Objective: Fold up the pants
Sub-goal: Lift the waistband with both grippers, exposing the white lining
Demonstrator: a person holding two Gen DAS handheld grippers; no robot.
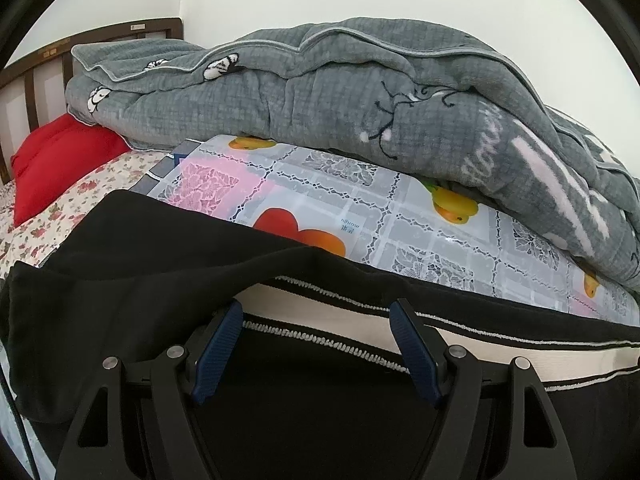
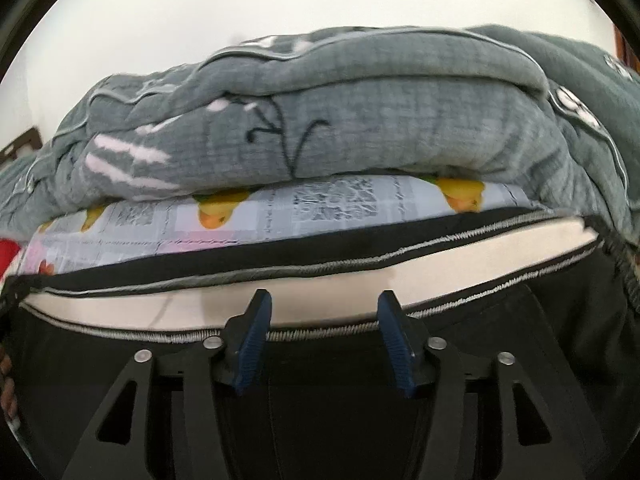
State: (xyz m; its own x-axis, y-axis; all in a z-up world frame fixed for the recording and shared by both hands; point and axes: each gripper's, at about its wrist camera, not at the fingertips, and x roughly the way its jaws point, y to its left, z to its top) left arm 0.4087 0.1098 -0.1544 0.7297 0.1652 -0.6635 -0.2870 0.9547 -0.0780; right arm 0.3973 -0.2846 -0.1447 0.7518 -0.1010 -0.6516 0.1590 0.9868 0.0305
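Note:
The black pants (image 1: 160,264) with a cream side stripe (image 1: 500,350) edged in white stitching lie across the patterned plastic cloth (image 1: 400,232) on the bed. My left gripper (image 1: 316,308) is open, its blue fingertips (image 1: 218,344) spread just over the stripe, with a black fold lying over the left part. The pants also fill the bottom of the right wrist view (image 2: 320,392), the stripe (image 2: 400,276) running across. My right gripper (image 2: 322,300) is open, fingertips (image 2: 252,344) resting at the stripe, holding nothing.
A bulky grey quilt (image 1: 360,100) (image 2: 360,120) is heaped along the far side against the white wall. A red pillow (image 1: 60,160) lies at the left on a floral sheet (image 1: 60,216), before a brown headboard (image 1: 36,80).

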